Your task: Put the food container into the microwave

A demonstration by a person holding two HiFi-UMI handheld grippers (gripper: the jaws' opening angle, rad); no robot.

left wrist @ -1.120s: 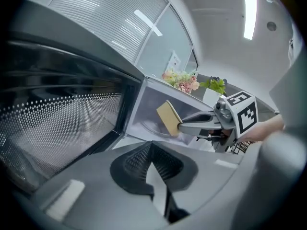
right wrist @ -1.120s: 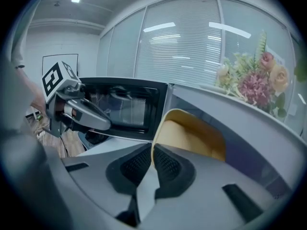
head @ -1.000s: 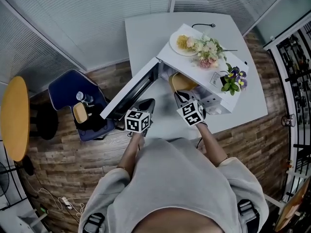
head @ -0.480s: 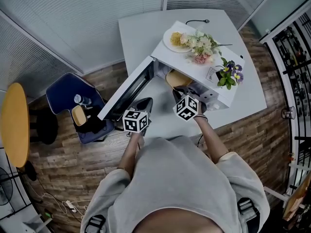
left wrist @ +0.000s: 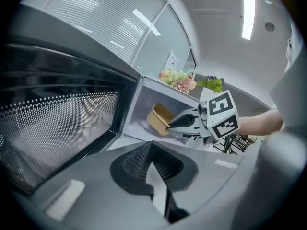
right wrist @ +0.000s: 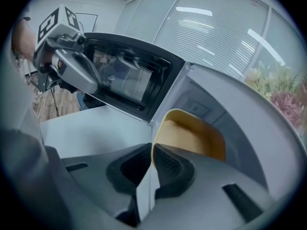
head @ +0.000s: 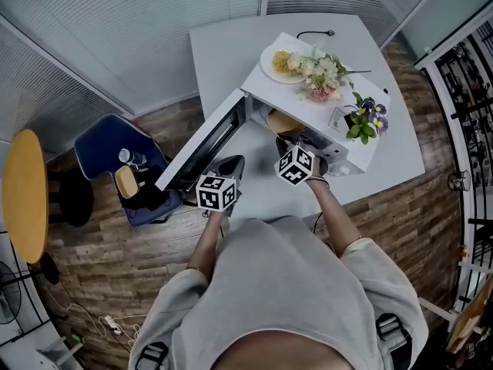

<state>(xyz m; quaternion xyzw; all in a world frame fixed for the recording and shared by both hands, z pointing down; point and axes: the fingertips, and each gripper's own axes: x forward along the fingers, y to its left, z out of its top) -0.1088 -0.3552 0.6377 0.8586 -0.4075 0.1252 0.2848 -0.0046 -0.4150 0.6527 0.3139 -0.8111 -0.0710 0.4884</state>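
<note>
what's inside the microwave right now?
A tan food container, tilted, its rim pinched by the right gripper. Whatever is under it and behind it in there is covered.

The microwave [head: 304,102] stands on the counter [head: 223,45], straight ahead of the right hand-held gripper [head: 285,139]. The food container [head: 281,122] is inside its cavity, at that gripper's tips. The open door [head: 204,149] reaches out to the left, just ahead of the left hand-held gripper [head: 237,160]. A plate [head: 275,62] and flowers [head: 323,75] lie on top of the microwave, beyond both.
</note>
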